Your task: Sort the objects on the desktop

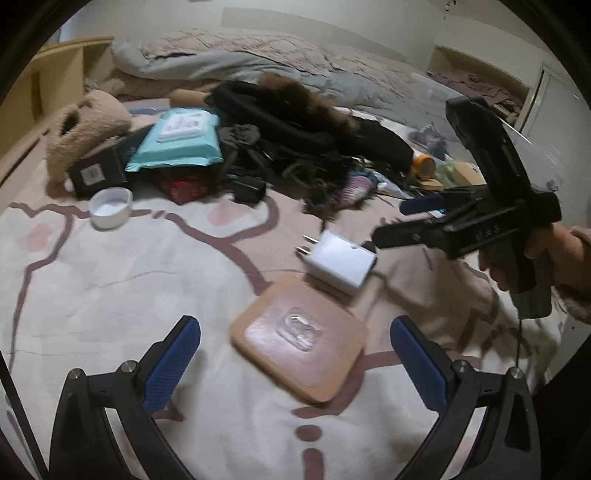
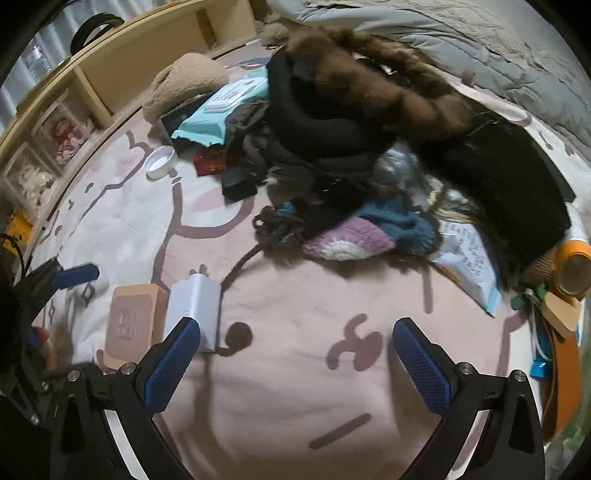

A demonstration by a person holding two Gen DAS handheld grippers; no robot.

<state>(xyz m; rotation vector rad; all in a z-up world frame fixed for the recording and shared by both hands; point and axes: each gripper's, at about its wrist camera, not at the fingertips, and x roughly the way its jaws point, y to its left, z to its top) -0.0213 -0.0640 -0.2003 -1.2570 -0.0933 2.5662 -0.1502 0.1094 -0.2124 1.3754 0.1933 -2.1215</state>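
Sorting looks barely begun: both the left hand-held gripper [image 1: 295, 365] and right hand-held gripper [image 2: 295, 365] gape wide, empty. The white charger [image 1: 338, 263] and tan pad [image 1: 300, 338] lie mid-frame on the bed; the clutter pile [image 1: 288, 147] above awaits.

A rumpled grey quilt [image 1: 258, 62] is piled along the far side of the bed, with a pale wall [image 1: 332, 22] behind it. The patterned pink-and-white bedsheet [image 1: 110, 288] spreads across the foreground, wrinkled in places. On the left runs a light wooden shelf unit [image 2: 122, 66], and clear storage boxes [image 2: 62, 136] sit in its lower compartments, their contents blurred.
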